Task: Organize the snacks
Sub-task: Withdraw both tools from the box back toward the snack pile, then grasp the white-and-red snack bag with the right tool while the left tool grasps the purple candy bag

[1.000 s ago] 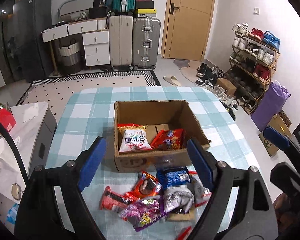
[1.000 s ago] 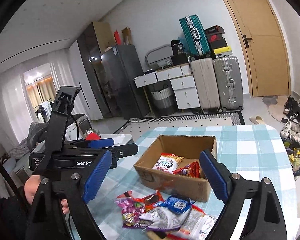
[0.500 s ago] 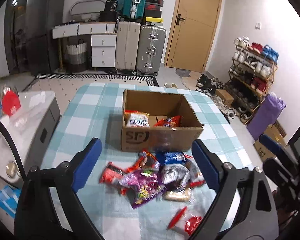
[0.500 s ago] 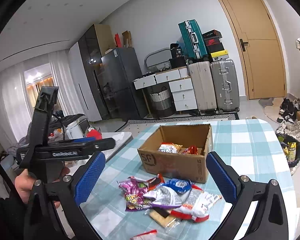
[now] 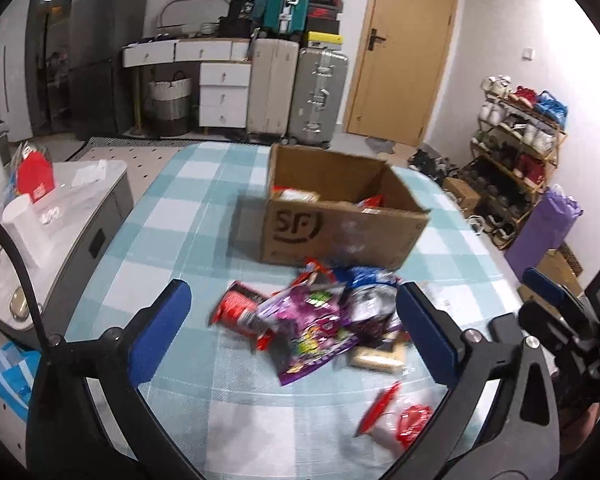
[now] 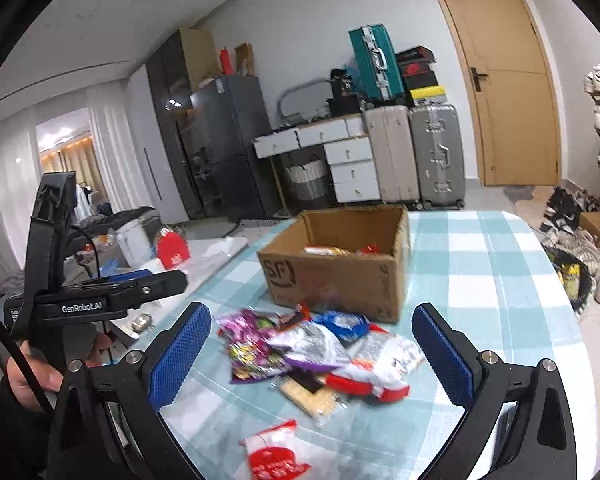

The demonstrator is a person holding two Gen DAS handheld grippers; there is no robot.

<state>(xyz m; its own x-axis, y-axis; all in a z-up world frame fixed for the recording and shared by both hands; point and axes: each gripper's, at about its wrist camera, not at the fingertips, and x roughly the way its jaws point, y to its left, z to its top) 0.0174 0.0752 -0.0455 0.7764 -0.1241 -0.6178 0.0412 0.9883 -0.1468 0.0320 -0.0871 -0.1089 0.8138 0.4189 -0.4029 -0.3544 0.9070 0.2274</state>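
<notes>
Here we hold both grippers, left and right, spread wide and empty above the snacks. The left's jaws have just been opening. The box sits beyond.

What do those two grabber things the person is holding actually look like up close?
Each claw is a black plastic fork with two arms, silver screws at the joints, and a bright blue, finely textured pad on each finger. The left claw and right claw match. Seen from the side, the left one carries white "GenRobot.AI" lettering and a thin black cable; the hand holding it comes out of a dark sleeve.
</notes>
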